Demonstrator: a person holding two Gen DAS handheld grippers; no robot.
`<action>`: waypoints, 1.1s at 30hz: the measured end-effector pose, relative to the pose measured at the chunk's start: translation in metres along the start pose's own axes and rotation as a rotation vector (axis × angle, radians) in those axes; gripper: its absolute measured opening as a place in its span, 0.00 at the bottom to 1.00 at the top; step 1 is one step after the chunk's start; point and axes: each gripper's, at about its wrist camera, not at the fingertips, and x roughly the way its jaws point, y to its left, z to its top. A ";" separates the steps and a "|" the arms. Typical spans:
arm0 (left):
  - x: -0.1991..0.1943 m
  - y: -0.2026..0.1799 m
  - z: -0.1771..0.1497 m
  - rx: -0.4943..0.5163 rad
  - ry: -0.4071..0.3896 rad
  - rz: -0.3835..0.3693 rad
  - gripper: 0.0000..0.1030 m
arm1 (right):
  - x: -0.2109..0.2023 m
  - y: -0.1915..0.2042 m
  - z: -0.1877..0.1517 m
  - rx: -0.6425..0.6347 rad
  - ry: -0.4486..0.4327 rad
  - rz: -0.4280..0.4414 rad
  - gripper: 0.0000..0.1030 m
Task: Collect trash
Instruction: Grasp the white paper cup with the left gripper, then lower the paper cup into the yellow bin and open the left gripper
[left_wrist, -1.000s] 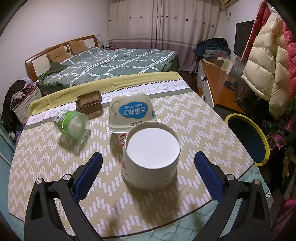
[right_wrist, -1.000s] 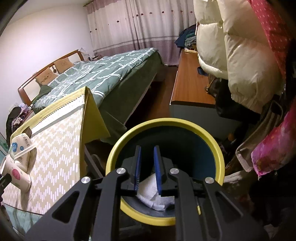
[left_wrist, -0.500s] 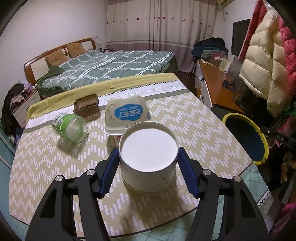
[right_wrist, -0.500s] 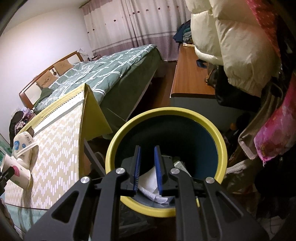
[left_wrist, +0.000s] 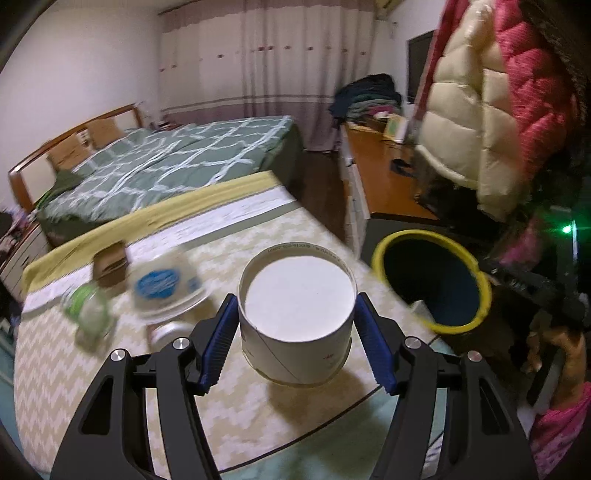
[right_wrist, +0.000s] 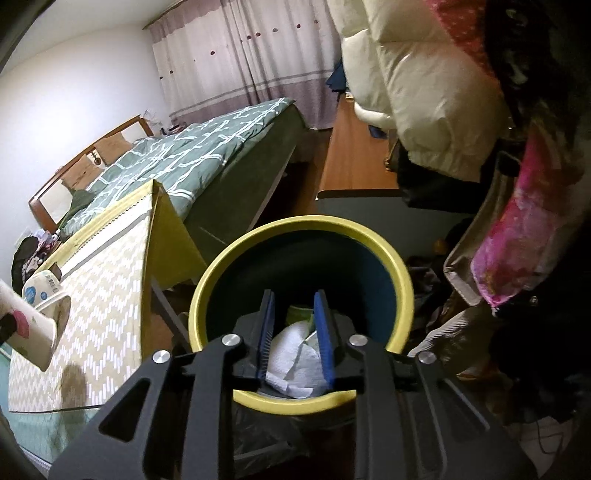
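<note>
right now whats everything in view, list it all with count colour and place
paper cup: 1, white, upside down, clamped and lifted off the table
pudding cup: 1, white with blue label, upside down on table, blurred
plastic bottle: 1, clear with green label, lying on table
small tray: 1, brown, far side of table
table: 1, beige zigzag cloth
trash bin: 1, yellow rim, dark inside, beside table
tissue: white, crumpled in bin
bed: 1, green checked cover
jackets: cream and pink, hanging right
left gripper: black, blue pads, gripping paper cup
right gripper: black, blue pads, above bin, jaws just opening, holding nothing
</note>
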 end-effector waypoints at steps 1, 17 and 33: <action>0.002 -0.006 0.005 0.011 -0.003 -0.017 0.62 | -0.001 -0.002 -0.001 0.002 -0.001 -0.003 0.21; 0.069 -0.137 0.056 0.199 0.046 -0.194 0.62 | -0.009 -0.043 -0.005 0.066 -0.026 -0.060 0.34; 0.143 -0.175 0.052 0.215 0.164 -0.186 0.78 | -0.008 -0.064 -0.006 0.088 -0.015 -0.085 0.34</action>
